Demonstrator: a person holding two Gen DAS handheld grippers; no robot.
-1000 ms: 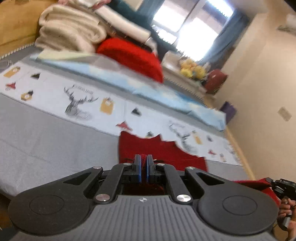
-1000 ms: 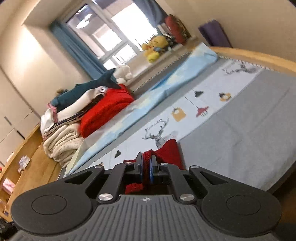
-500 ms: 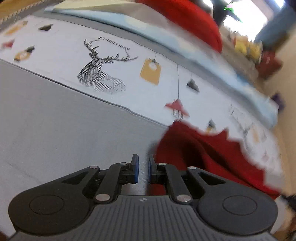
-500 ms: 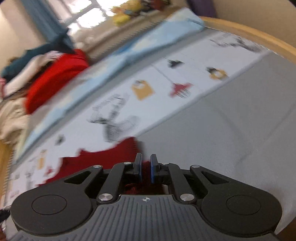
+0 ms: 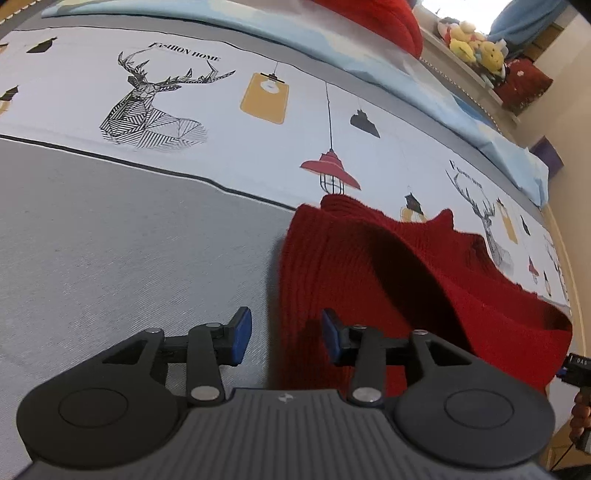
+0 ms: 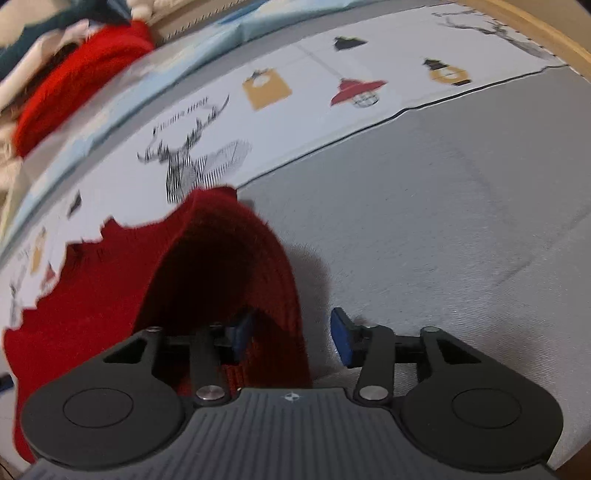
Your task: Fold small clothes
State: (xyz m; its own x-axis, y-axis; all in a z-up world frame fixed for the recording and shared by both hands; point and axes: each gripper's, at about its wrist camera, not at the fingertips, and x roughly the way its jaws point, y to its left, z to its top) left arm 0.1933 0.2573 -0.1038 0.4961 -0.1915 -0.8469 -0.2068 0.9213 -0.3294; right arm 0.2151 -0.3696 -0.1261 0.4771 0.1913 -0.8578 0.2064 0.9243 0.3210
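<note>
A small red knit garment with a jagged far edge lies partly humped up on the grey bed. In the left wrist view its left edge runs between the blue pads of my left gripper. The jaws are opening and neither pad presses on the cloth. In the right wrist view the same garment arches up at the left. Its right fold hangs between the pads of my right gripper, whose jaws are also opening; the left pad is half hidden behind the knit.
The bed cover is grey with a white band printed with deer and lamps. Beyond it lie a light blue quilt, a bright red blanket and soft toys. A wooden bed frame runs at the far right.
Both grippers came down toward the bed with the red garment pinched in shut jaws. Now both pairs of jaws stand apart and the cloth rests on the bed.
</note>
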